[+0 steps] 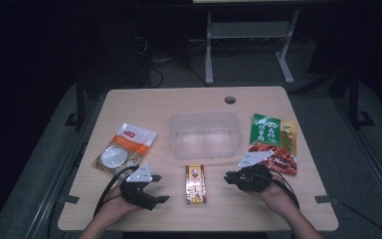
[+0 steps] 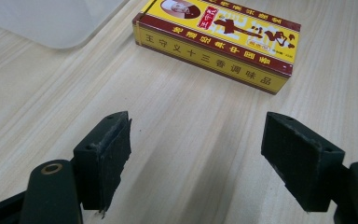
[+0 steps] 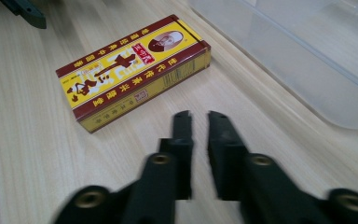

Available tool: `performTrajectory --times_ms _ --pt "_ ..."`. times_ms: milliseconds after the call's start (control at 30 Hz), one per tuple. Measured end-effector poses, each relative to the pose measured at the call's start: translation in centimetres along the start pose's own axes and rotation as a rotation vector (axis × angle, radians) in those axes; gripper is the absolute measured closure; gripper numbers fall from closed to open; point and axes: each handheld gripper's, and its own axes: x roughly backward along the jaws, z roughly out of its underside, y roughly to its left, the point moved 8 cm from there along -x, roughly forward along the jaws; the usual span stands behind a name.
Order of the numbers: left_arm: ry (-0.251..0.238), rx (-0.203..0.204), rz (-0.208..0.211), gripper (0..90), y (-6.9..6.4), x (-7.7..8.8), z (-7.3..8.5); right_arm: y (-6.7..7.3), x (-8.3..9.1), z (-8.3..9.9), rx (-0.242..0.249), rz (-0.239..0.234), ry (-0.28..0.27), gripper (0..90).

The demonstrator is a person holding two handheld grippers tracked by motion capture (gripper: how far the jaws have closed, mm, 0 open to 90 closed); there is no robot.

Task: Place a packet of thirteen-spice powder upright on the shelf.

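A yellow and dark red box [image 1: 196, 184] with Chinese print lies flat on the wooden table [image 1: 179, 104], near its front edge, between my two grippers. My left gripper [image 1: 159, 188] rests to the left of the box, open, nothing between its fingers. In the left gripper view the box [image 2: 223, 39] lies ahead of the wide-apart jaws of the left gripper [image 2: 196, 149]. My right gripper [image 1: 227, 178] is to the right of the box, pointing at it. In the right gripper view the right gripper [image 3: 199, 126] has its jaws almost together, empty, just short of the box [image 3: 130, 70].
A clear plastic tub [image 1: 204, 135] stands empty behind the box. An orange and white pouch [image 1: 124, 147] lies at the left. A green and red snack pouch [image 1: 272, 142] lies at the right, close behind my right gripper. A cable hole [image 1: 230, 99] sits near the far edge.
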Motion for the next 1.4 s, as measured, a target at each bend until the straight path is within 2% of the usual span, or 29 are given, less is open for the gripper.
performTrajectory --times_ms 33,233,433,567,600,767,867,1233,1400 --pt "-0.002 0.001 0.000 23.4 0.0 0.0 0.0 0.1 -0.1 -0.1 -0.009 -0.003 0.005 89.3" --pt "0.001 -0.014 0.000 21.7 -0.3 0.0 -0.1 -0.1 -1.2 -1.5 -0.004 -0.011 -0.006 89.8" --pt "-0.002 -0.013 -0.003 20.6 -0.1 0.1 0.0 0.0 -3.2 -3.1 0.032 0.003 0.002 89.8" --pt "-0.003 -0.015 -0.004 20.3 -0.2 0.2 0.0 0.0 -4.8 -3.7 0.025 0.002 0.016 89.8" --pt "-0.004 -0.015 -0.004 20.3 -0.3 0.2 0.1 -0.2 -5.5 -3.8 0.025 0.017 0.027 89.8" --pt "-0.006 -0.023 -0.004 20.3 -0.3 0.3 0.0 -0.8 -6.5 -4.2 0.018 0.050 0.047 89.8" --pt "-0.010 -0.019 0.000 20.2 -0.4 0.3 0.0 -1.0 -7.1 -4.4 0.018 0.055 0.053 89.8" --pt "-0.012 -0.020 -0.002 20.1 -0.4 0.4 0.0 0.1 -8.5 -5.3 0.027 0.018 0.061 89.8" --pt "-0.009 -0.021 -0.005 20.0 -0.3 0.5 0.1 0.9 -9.3 -6.0 0.050 -0.013 0.059 89.8"
